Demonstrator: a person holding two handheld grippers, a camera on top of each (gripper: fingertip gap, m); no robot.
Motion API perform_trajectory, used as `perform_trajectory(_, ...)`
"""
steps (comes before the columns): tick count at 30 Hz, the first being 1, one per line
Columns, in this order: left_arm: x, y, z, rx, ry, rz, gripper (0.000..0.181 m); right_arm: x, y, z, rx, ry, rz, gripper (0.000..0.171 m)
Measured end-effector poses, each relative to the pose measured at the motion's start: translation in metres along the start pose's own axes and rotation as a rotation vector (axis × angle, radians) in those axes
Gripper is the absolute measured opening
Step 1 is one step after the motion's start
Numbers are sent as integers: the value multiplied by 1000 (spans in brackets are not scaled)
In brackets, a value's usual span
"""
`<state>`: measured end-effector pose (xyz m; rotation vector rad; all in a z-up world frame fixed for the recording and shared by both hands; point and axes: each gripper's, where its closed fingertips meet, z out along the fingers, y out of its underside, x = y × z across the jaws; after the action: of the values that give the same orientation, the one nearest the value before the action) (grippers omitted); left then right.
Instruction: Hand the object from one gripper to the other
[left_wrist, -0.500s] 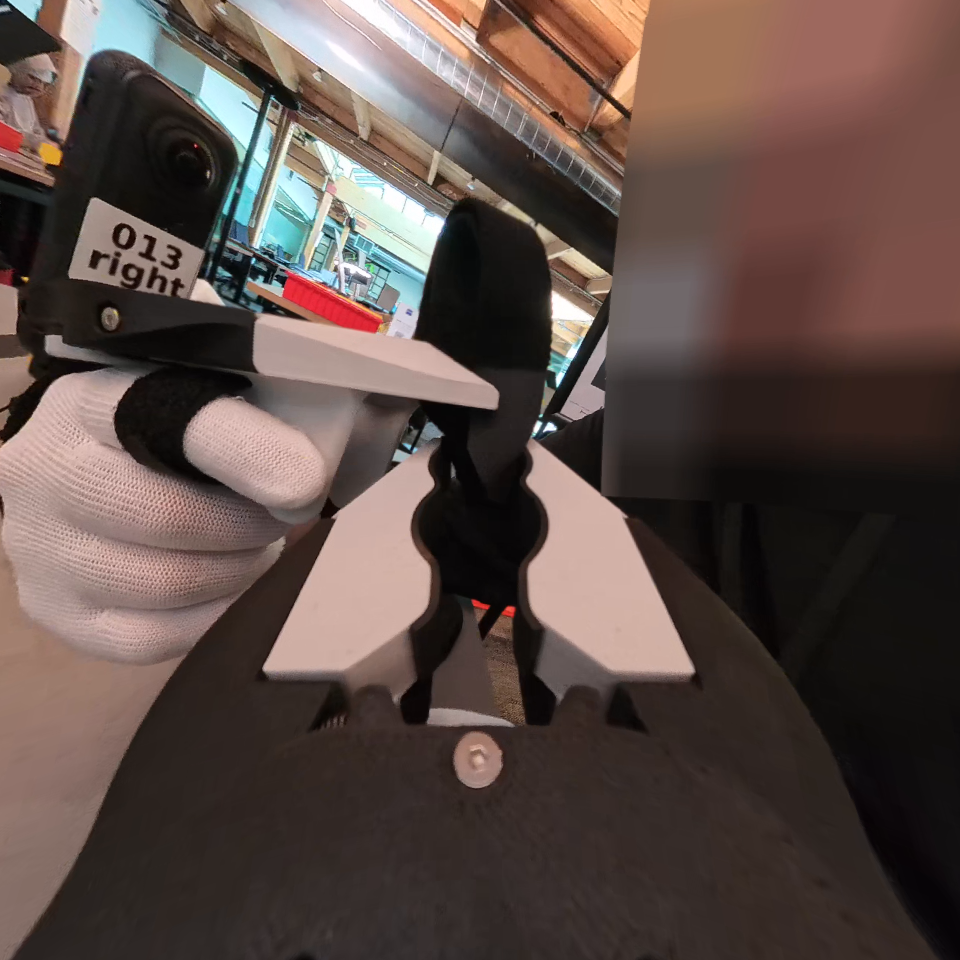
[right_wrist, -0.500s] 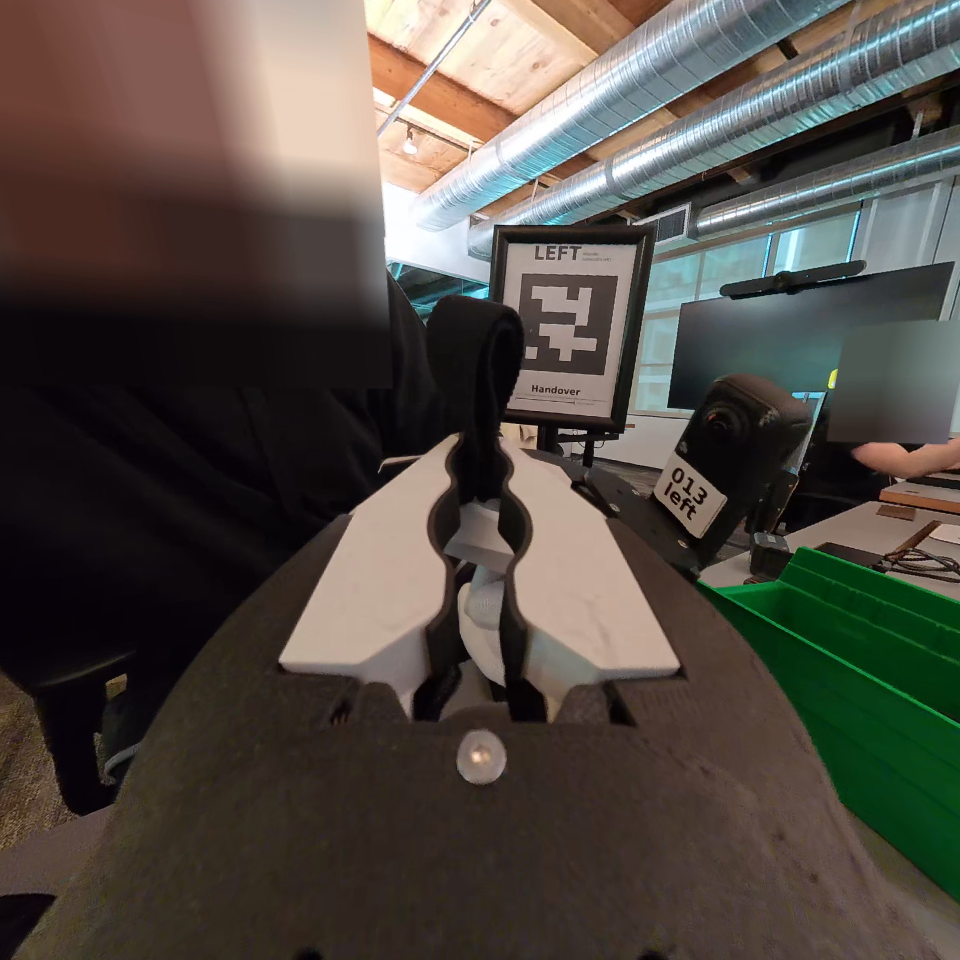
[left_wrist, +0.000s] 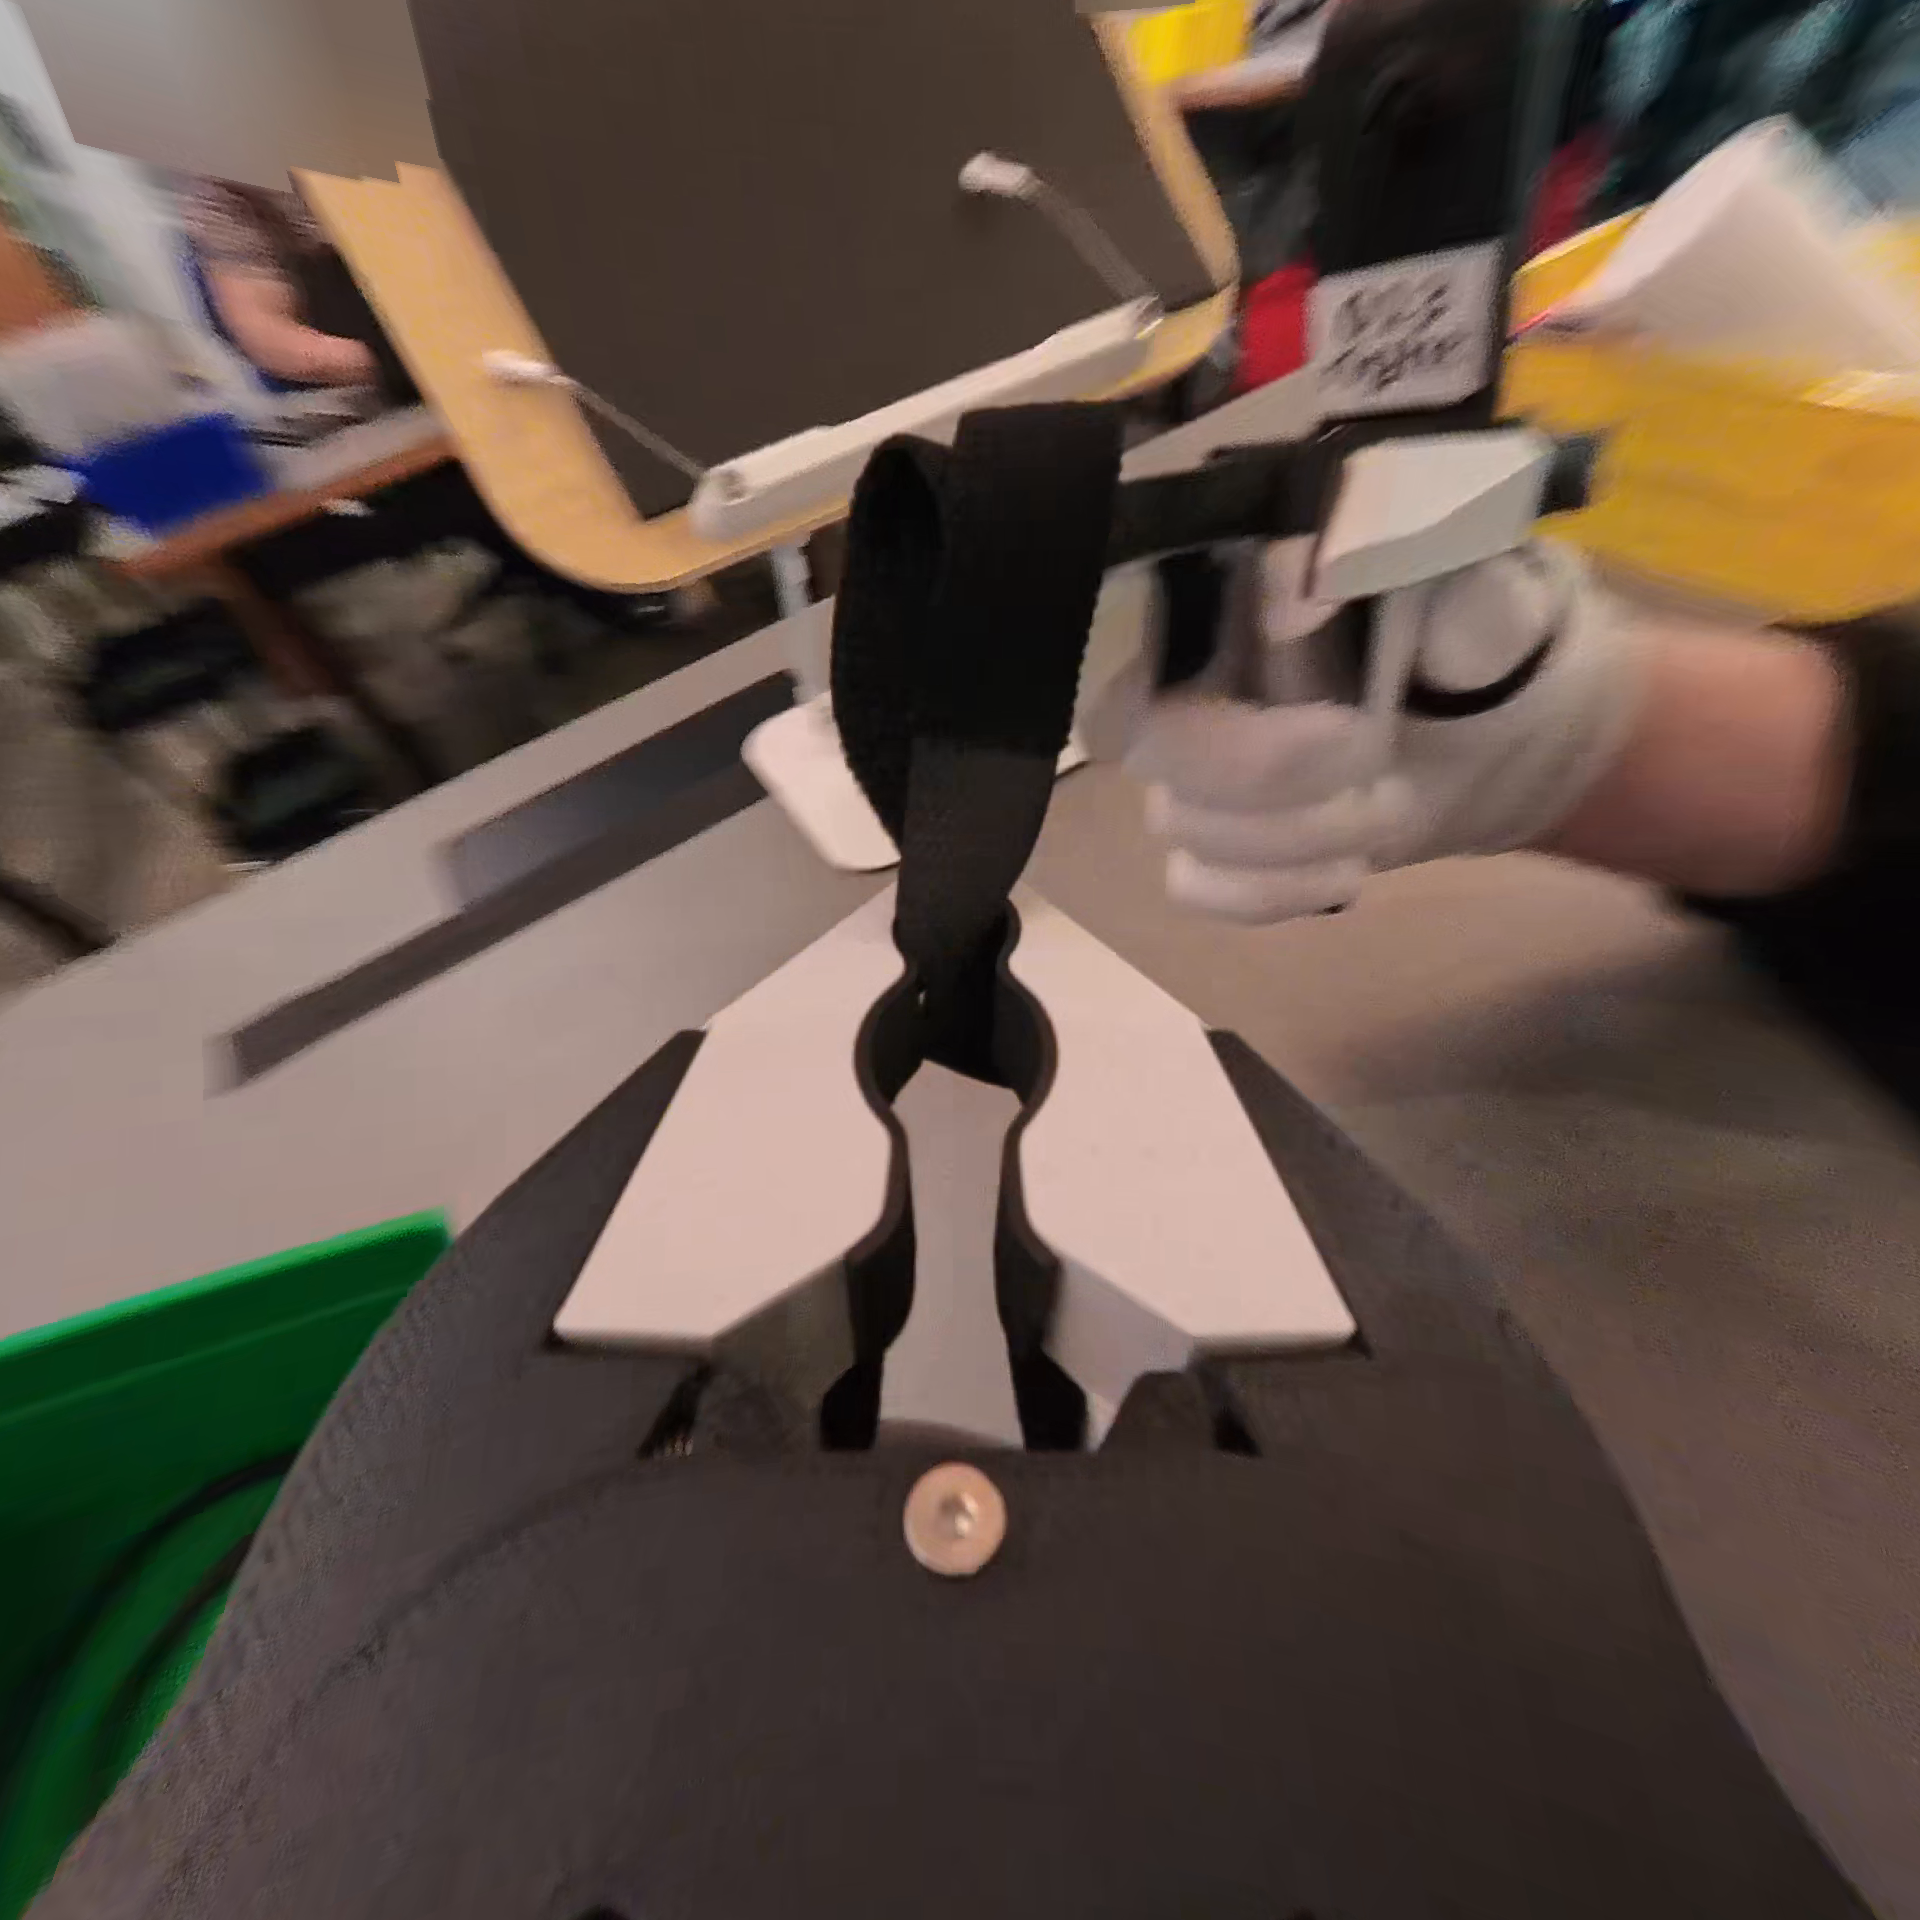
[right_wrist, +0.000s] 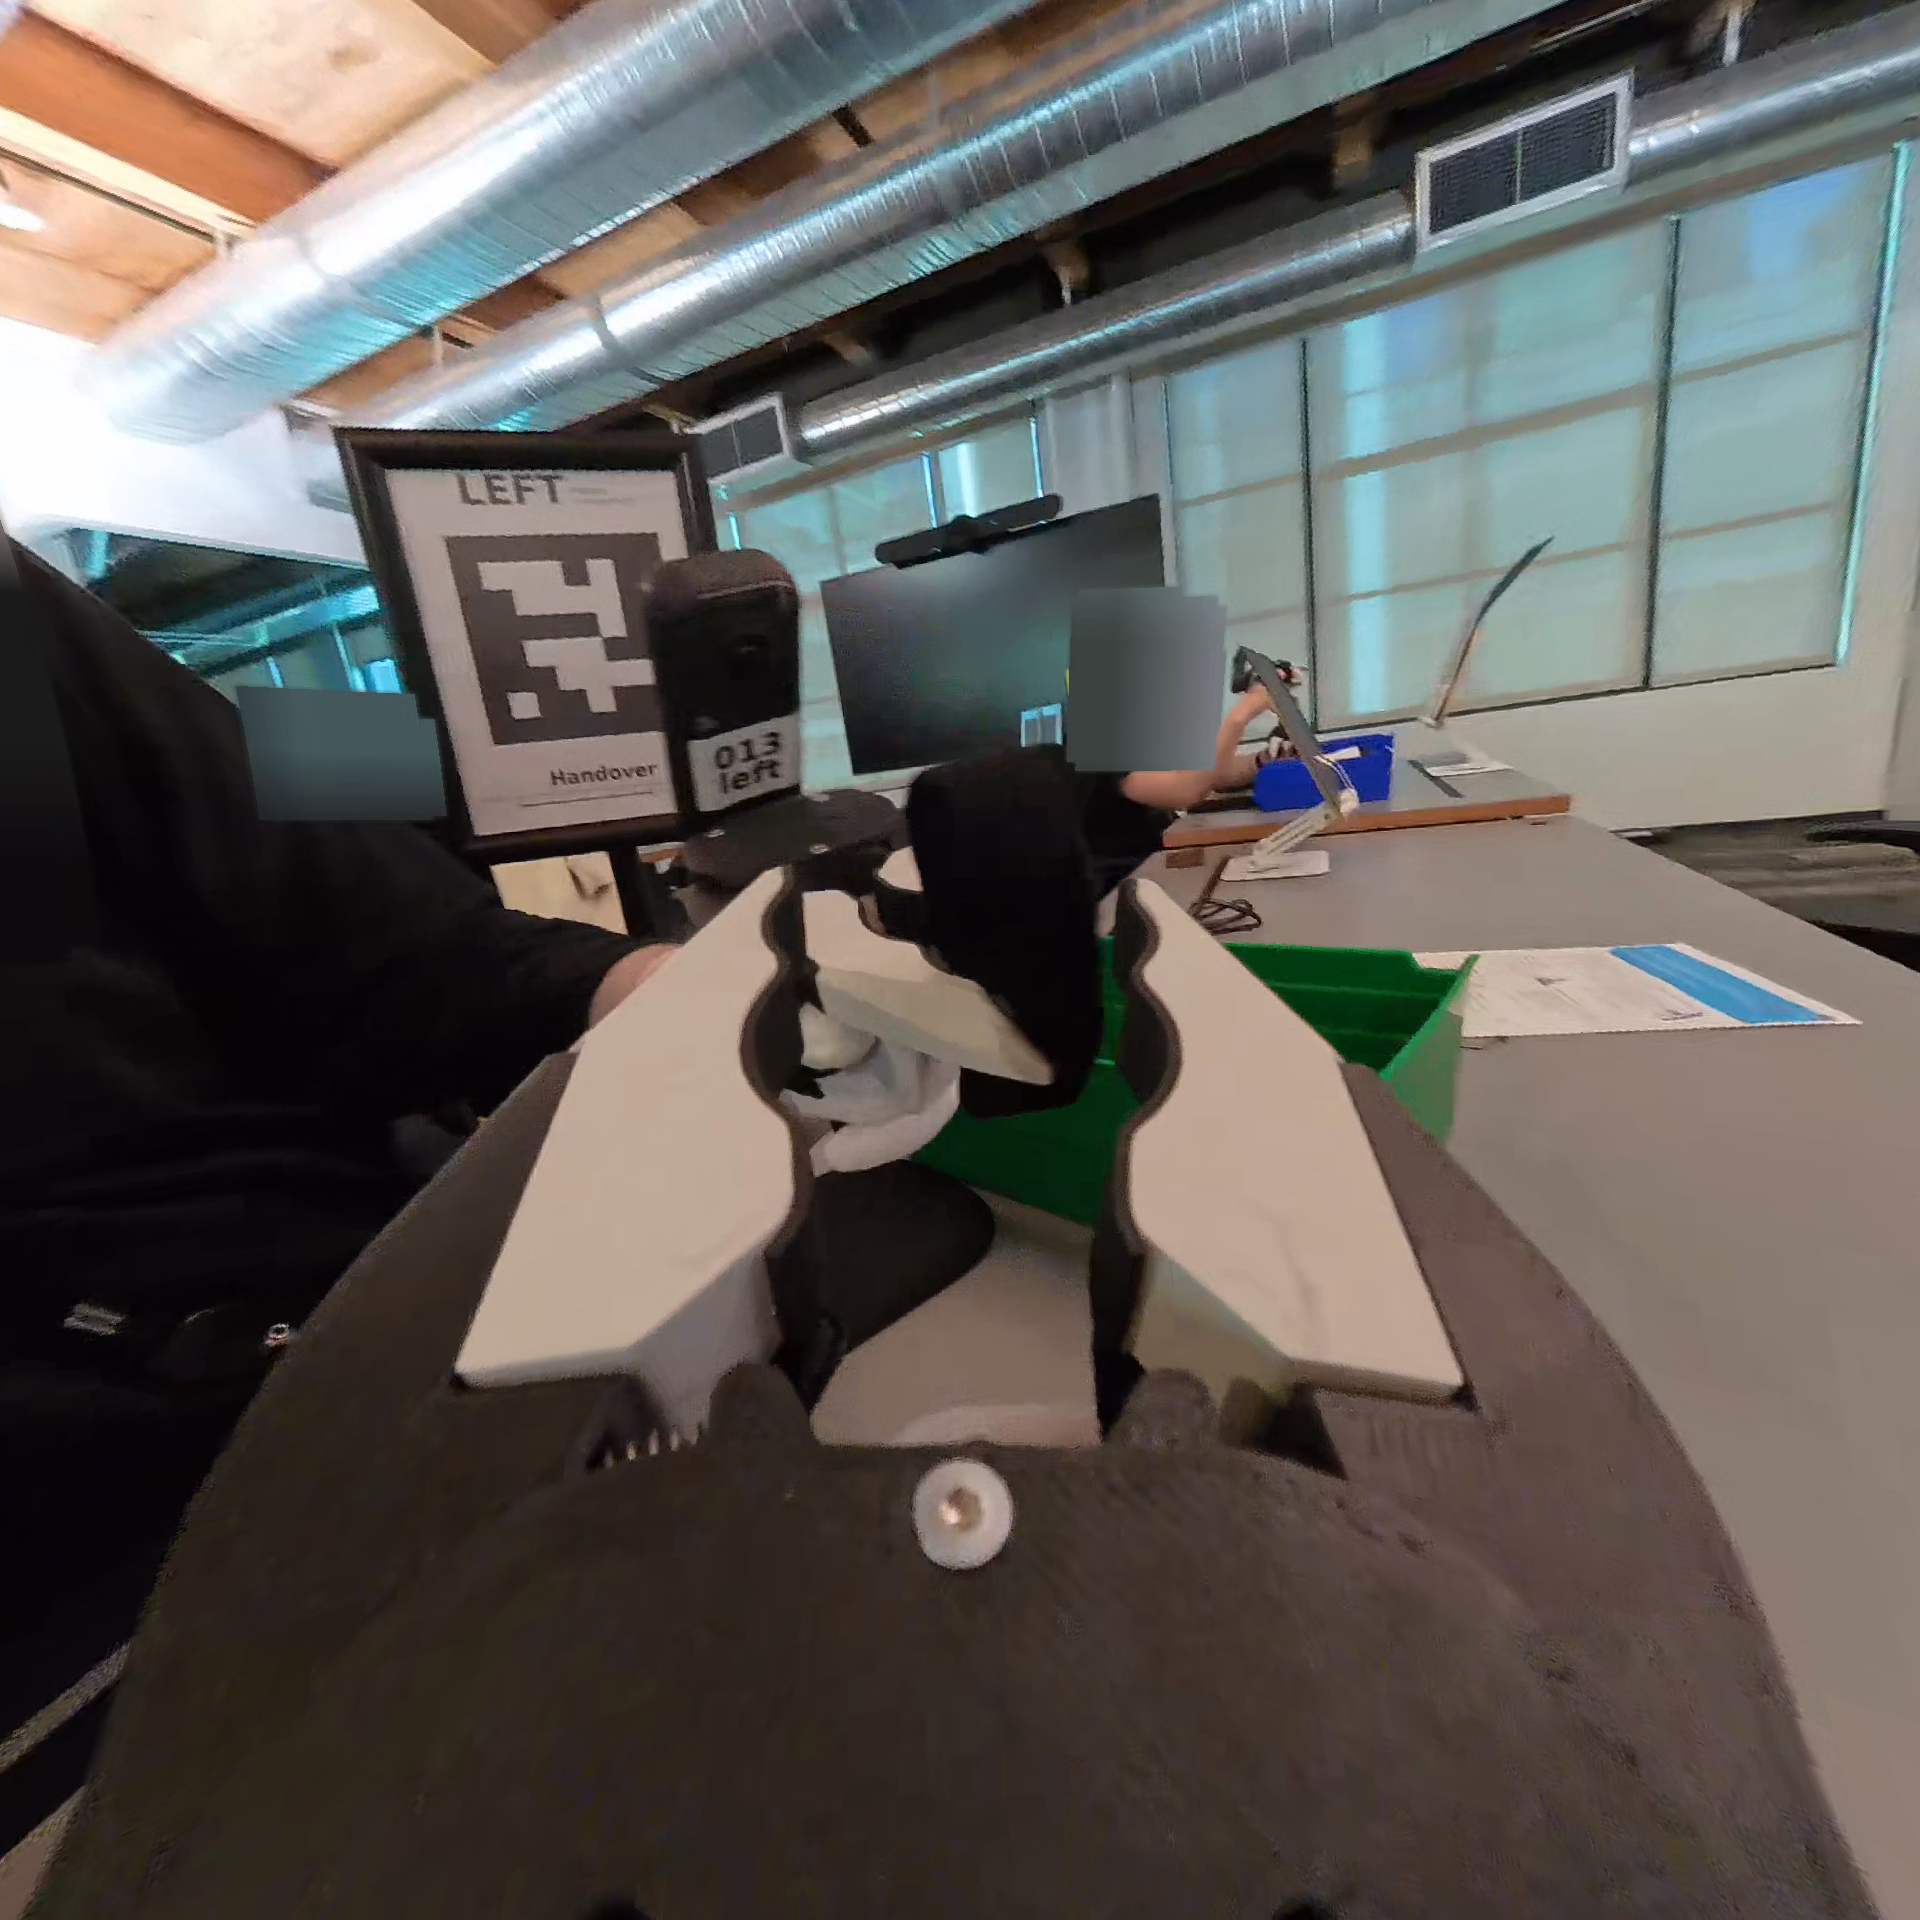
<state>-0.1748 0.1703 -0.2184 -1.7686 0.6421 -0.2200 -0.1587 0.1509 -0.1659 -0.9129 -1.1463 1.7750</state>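
The object is a black strap loop (left_wrist: 966, 644). My left gripper (left_wrist: 956, 925) is shut on its lower end and the loop stands up beyond the fingertips. In the right wrist view my right gripper (right_wrist: 956, 894) is open and empty. The strap (right_wrist: 997, 914) hangs just beyond its spread fingers, pinched by the left gripper (right_wrist: 1023, 1055), which reaches in from the left. In the left wrist view the right gripper (left_wrist: 1247, 499) sits behind the strap at the upper right, blurred, held by a white-gloved hand (left_wrist: 1351, 748).
A green bin (right_wrist: 1351, 997) stands on the grey table (right_wrist: 1662, 1195) just behind the grippers and also shows in the left wrist view (left_wrist: 156, 1403). A framed marker sign (right_wrist: 530, 644) stands at left. A paper sheet (right_wrist: 1621, 987) lies at right. A person sits at a far desk. Left tips to right tips: about 5 centimeters.
My right gripper has opened and let go of the strap. My left gripper stays shut on it. Both views have swung down from the ceiling toward the table.
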Motion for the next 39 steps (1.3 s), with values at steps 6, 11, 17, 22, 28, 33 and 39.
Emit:
perform_trajectory(6, -31, 8, 5, -102, -346, 374, 3, 7, 20, 12, -98, 81, -41, 73)
perform_trajectory(11, -32, 8, 8, -143, -441, 621, 3, 22, 23, 8, -115, 161, -35, 55)
perform_trajectory(17, -34, 13, 11, -214, -487, 835, 3, 32, 36, 5, -196, 213, -69, 26)
perform_trajectory(22, -32, 17, 13, -225, -483, 872, 6, 31, 40, 5, -224, 201, -73, 8)
perform_trajectory(28, -36, 8, 12, -138, -523, 770, 55, 38, 33, 0, -221, 252, -111, 4)
perform_trajectory(33, -43, 1, 10, 48, -435, 465, 82, 46, 14, -11, -200, 333, -188, 3)
perform_trajectory(39, -59, 43, 27, 39, -426, 254, 77, 32, -23, -21, -282, 364, -345, 4)
